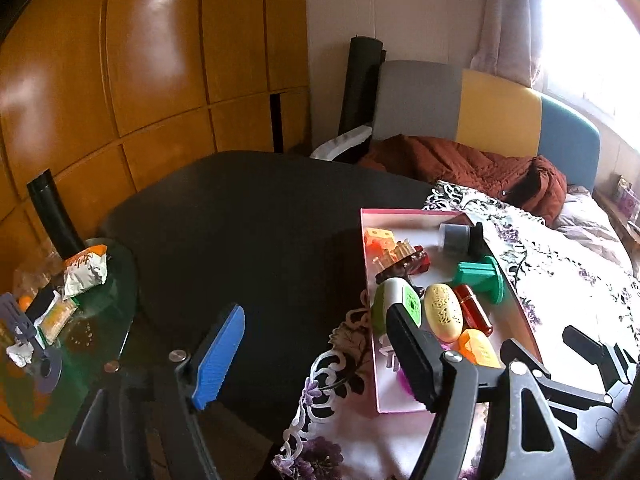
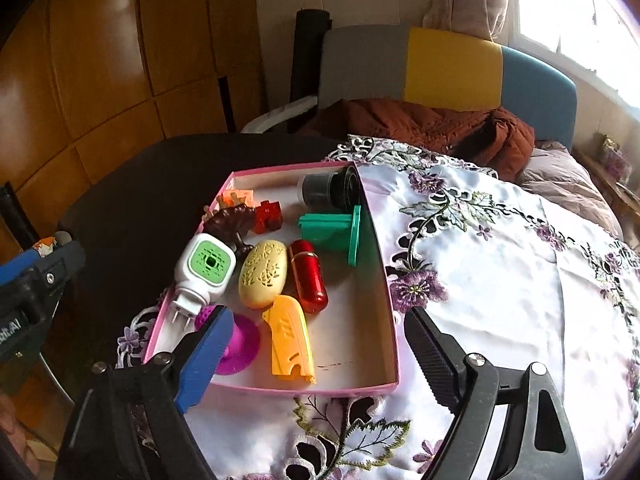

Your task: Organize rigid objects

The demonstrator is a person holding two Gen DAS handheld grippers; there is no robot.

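Note:
A pink-edged white box (image 2: pixel 384 280) (image 1: pixel 370 320) sits on the embroidered cloth. It holds several rigid objects: a white and green plug-in device (image 2: pixel 206 266), a cream oval case (image 2: pixel 263 274), a red capsule (image 2: pixel 309 276), an orange clip (image 2: pixel 289 344), a green spool (image 2: pixel 336 232), a grey and black cylinder (image 2: pixel 328 190) and a purple suction piece (image 2: pixel 240 346). My right gripper (image 2: pixel 316 354) is open and empty, above the box's near edge. My left gripper (image 1: pixel 316 356) is open and empty, to the left of the box over the dark table.
The white floral cloth (image 2: pixel 500 288) covers the right of the dark table (image 1: pixel 248 220). A glass side table (image 1: pixel 100 308) with snack packets stands at the left. A brown jacket (image 2: pixel 424 124) lies on the sofa behind. Wooden cabinets line the left wall.

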